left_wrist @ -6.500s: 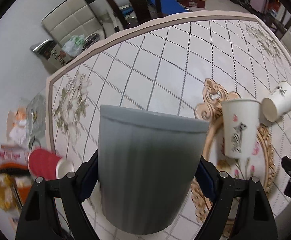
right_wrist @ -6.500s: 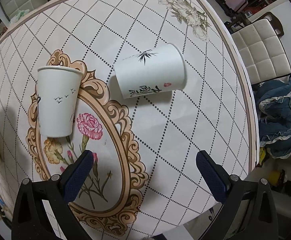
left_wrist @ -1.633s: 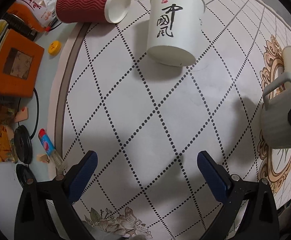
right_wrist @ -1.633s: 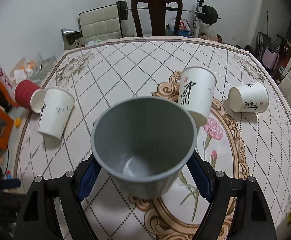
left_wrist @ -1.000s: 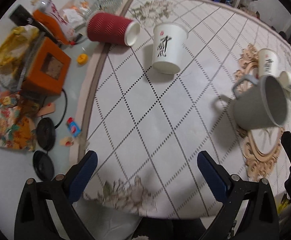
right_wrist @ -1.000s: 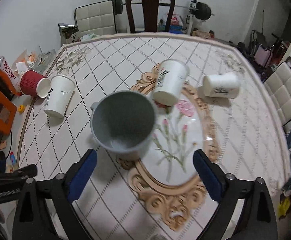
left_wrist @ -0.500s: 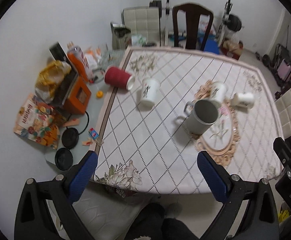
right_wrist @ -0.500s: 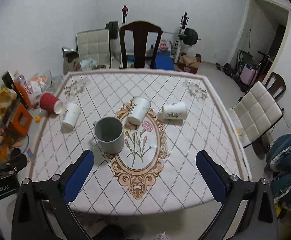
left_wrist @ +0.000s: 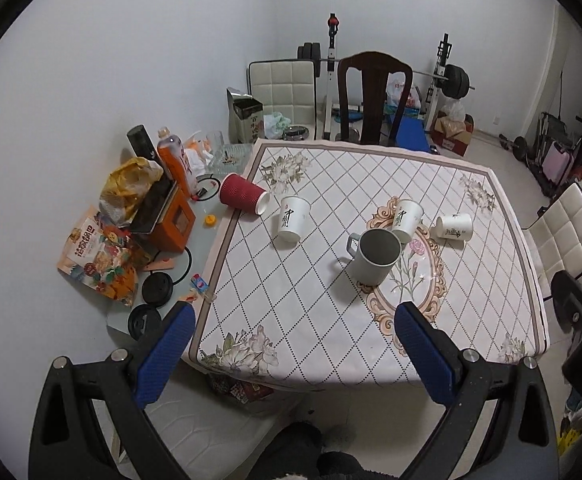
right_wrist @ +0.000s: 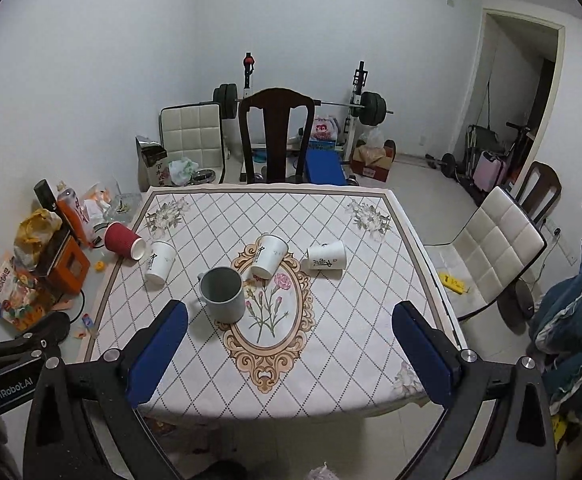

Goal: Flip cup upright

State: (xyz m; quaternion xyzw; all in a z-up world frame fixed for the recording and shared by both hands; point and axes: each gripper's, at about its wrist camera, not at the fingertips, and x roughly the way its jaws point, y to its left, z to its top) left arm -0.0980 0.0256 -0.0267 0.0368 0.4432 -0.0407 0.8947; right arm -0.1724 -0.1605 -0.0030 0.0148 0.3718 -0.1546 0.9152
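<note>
Left wrist view: left hand-held gripper (left_wrist: 293, 346) spread wide, holding nothing, raised well above and back from the surface (left_wrist: 319, 332). Grey mug (left_wrist: 375, 255) standing upright, mouth up, handle toward the left, at the left edge of the oval flower pattern near the middle. No contact with either gripper. Paper cup with black lettering (left_wrist: 291, 219) to the mug's left, appearing to stand mouth up with a tilt from the lens. Second paper cup (left_wrist: 407, 216) just behind the mug, likewise seemingly upright. Third paper cup (left_wrist: 454, 227) lying on its side to the right. Red ribbed cup (left_wrist: 244, 199) lying on its side at the left rim of the surface. Snack bags and an orange box (left_wrist: 173, 222) on the side shelf beyond.

Right wrist view: right hand-held gripper (right_wrist: 291, 352) also spread wide and empty, drawn well clear of the surface. Mug (right_wrist: 223, 295) confirmed upright, hollow interior visible, resting alone. Side-lying paper cup (right_wrist: 326, 255) and red cup (right_wrist: 121, 240) again visible on their sides.

Assessment: task judged complete for the grey mug, set down and released. Two cups on their sides, if within scope, not yet righted.
</note>
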